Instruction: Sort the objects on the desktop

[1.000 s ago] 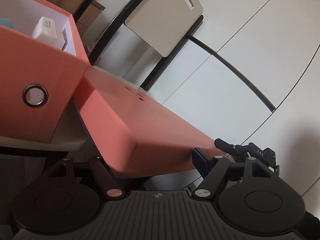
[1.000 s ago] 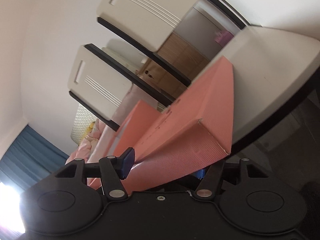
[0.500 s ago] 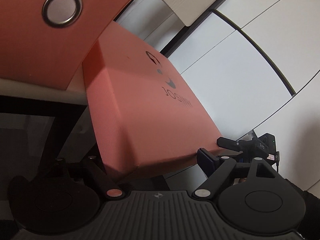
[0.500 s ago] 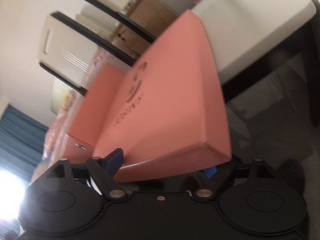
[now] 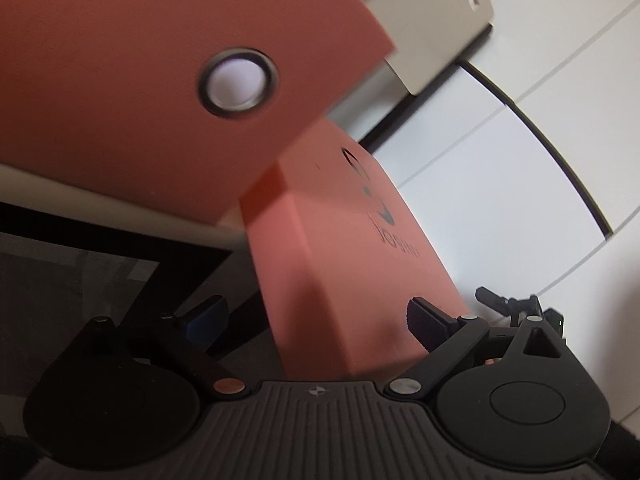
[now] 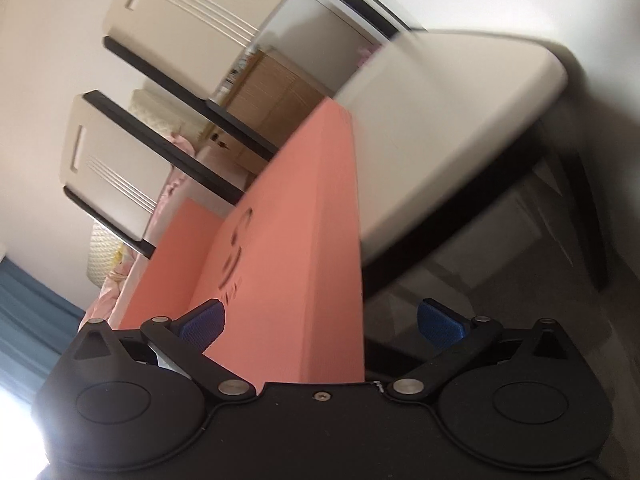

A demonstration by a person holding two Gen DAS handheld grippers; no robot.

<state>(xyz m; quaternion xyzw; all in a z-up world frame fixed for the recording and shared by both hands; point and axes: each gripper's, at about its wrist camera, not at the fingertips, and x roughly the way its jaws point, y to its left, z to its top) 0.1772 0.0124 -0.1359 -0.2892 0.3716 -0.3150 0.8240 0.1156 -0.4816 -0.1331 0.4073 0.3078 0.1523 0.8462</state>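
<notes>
**Both grippers spread around the pink lid**

Left gripper (image 5: 316,322) and right gripper (image 6: 322,326) now stand spread, the pink lid (image 5: 352,264) between their pads; half a second ago they pinched it. Pink box (image 5: 132,68) with its ring hole looms close above, white table (image 6: 448,128) and chairs (image 6: 200,24) behind.

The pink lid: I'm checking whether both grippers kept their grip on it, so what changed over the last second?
Both grippers let go. The left gripper and right gripper were clamped on the pink lid a second ago; now their jaws stand open, with gaps beside the lid. The lid also swung from a flat, edge-on tilt to showing its printed top. The pink box with the metal ring is still on the table.
</notes>
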